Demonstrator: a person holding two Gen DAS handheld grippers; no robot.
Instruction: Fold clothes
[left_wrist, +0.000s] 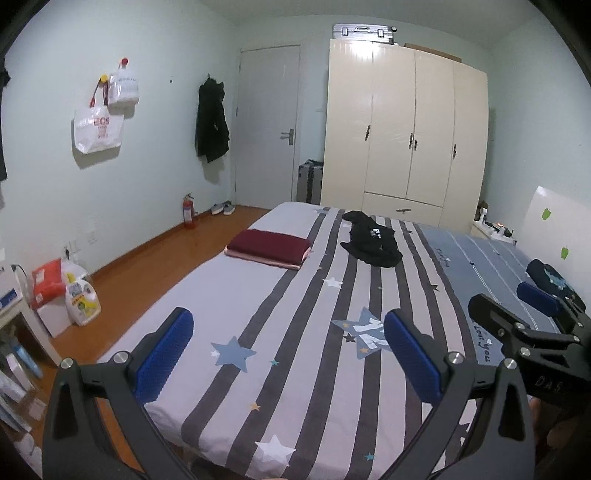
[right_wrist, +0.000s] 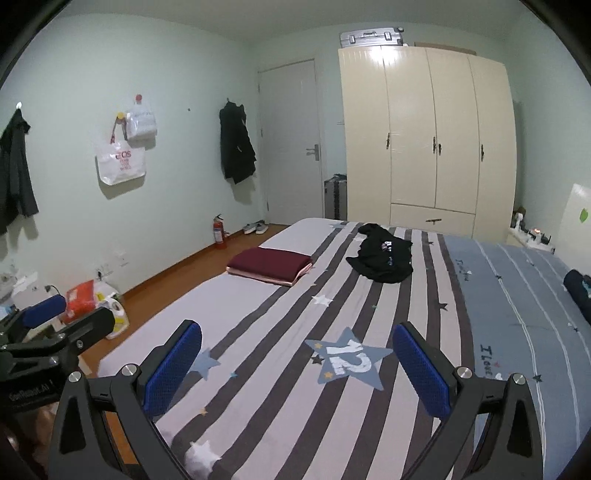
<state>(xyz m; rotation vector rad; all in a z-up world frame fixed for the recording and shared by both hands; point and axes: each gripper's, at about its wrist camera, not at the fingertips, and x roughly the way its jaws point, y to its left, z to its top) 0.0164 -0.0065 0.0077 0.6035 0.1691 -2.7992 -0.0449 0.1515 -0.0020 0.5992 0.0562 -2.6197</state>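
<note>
A black garment (left_wrist: 373, 242) is seen crumpled in a loose heap on the striped bed (left_wrist: 295, 332), upper centre of the frame, with a bit of white print showing. Left of it, a maroon piece (left_wrist: 269, 248) is stacked neatly folded on something pink. The left gripper (left_wrist: 288, 354) and right gripper (right_wrist: 297, 365) are both held wide open over the sheet, nothing gripped.

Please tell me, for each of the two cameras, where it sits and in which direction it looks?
Left wrist: on the left tongs, open, facing along the bed toward the wardrobe; right tongs show at right.
Right wrist: on the right tongs, open, same direction; left tongs show at left.
Shared: black garment, folded maroon stack.
</note>
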